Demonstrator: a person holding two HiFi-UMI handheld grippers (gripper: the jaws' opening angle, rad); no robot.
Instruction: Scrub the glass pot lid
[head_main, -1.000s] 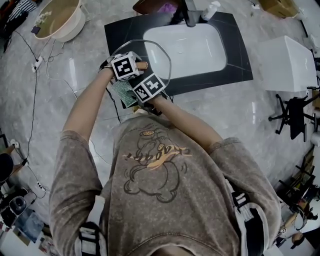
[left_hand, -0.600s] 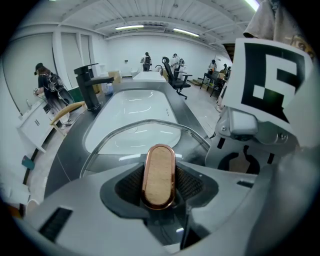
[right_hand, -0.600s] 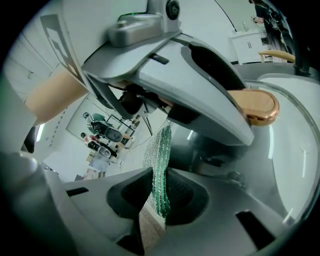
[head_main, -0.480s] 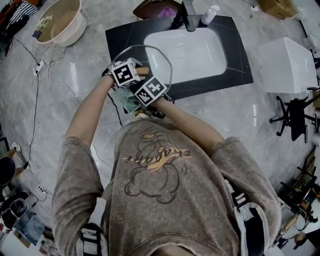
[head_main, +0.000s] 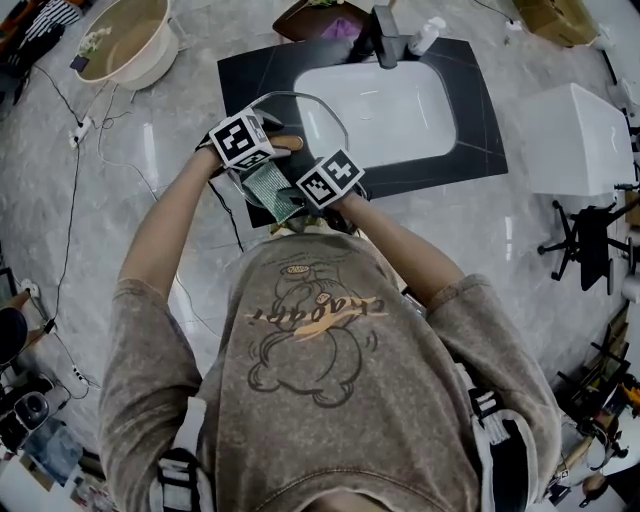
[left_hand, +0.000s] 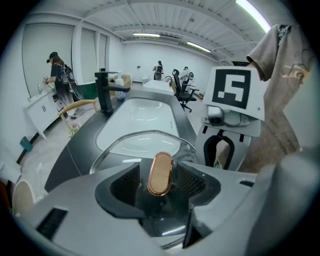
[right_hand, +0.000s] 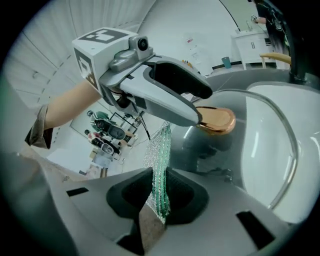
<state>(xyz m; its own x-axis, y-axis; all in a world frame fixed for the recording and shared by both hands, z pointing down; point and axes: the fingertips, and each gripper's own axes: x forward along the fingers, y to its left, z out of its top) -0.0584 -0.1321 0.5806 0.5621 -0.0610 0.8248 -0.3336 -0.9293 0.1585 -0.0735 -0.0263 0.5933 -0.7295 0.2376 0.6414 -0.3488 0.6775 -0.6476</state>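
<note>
Lid knob (left_hand: 160, 172) lies lengthwise between left gripper's (left_hand: 159, 184) just-opened jaws; right gripper (right_hand: 159, 194) clamps scourer (right_hand: 161, 150).

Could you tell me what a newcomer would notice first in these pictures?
The glass lid has its shiny copper knob between the left gripper's jaws, which have just been opening. Beside it, the right gripper pinches a green scrub pad, near the white sink in its black counter.

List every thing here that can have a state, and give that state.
left claw, open; its jaws have just been opening, with the knob between them
right claw, shut on the scouring pad
glass pot lid, knob side up
faucet, off, no water running
</note>
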